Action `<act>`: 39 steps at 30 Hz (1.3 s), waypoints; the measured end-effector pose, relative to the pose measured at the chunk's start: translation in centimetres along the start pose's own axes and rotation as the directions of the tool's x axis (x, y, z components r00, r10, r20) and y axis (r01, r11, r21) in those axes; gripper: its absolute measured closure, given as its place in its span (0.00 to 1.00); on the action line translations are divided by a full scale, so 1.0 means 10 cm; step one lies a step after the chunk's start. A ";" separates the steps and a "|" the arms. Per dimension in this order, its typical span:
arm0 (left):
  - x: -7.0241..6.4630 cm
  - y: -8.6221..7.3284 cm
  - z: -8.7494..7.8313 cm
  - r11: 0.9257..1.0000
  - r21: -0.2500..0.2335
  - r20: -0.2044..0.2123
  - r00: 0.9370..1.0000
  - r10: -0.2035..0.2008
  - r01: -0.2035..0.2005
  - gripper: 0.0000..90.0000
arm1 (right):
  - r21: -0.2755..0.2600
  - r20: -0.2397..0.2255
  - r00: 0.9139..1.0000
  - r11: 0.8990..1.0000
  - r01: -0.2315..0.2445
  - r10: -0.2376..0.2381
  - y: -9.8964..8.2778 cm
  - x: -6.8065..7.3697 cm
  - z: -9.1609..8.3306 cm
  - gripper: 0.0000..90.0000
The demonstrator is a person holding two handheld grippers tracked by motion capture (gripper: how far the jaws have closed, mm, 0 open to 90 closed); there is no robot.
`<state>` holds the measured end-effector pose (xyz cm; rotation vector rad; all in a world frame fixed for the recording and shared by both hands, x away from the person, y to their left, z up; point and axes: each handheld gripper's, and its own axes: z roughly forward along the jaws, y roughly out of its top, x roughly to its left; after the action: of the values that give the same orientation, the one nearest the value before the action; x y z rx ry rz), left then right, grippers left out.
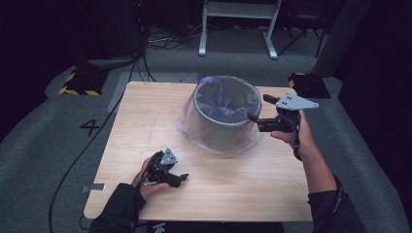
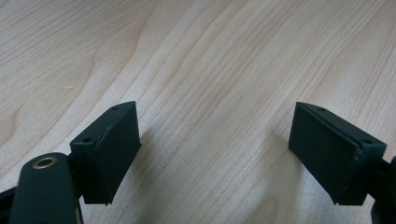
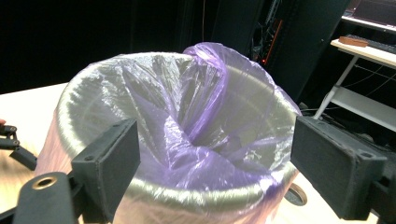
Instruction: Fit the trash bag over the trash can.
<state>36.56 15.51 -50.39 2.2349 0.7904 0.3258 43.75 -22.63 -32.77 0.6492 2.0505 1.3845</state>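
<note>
We held right gripper (image 1: 256,110) open at bin (image 1: 224,127) rim, over purple bag (image 3: 205,116); left gripper (image 1: 182,178) open, empty on table (image 1: 145,116).

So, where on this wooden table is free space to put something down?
The bare wood left of the grey bin with the purple plastic liner is widest, reaching the light wooden table edge. The front strip between left gripper and right forearm is free. Beside the bin, the right gripper crowds.
</note>
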 end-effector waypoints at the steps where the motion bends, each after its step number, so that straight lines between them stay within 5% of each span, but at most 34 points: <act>1: 0.00 0.00 0.00 1.000 0.000 0.000 1.000 0.001 -0.001 0.18 | 0.001 -0.003 1.000 1.000 0.000 0.000 -0.01 0.00 -0.02 0.17; 25: 0.00 0.00 0.00 1.000 0.000 0.000 1.000 0.001 -0.001 0.18 | 0.004 -0.072 0.997 1.000 0.014 -0.014 -0.21 0.15 -0.20 0.17; 39: 0.00 0.00 0.00 1.000 0.000 0.000 1.000 0.001 -0.001 0.18 | 0.067 -0.082 0.996 0.997 0.030 -0.025 -0.44 0.19 -0.24 0.17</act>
<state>36.57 15.51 -50.39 2.2350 0.7896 0.3261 40.34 -24.45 -36.51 0.6000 2.1710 1.3505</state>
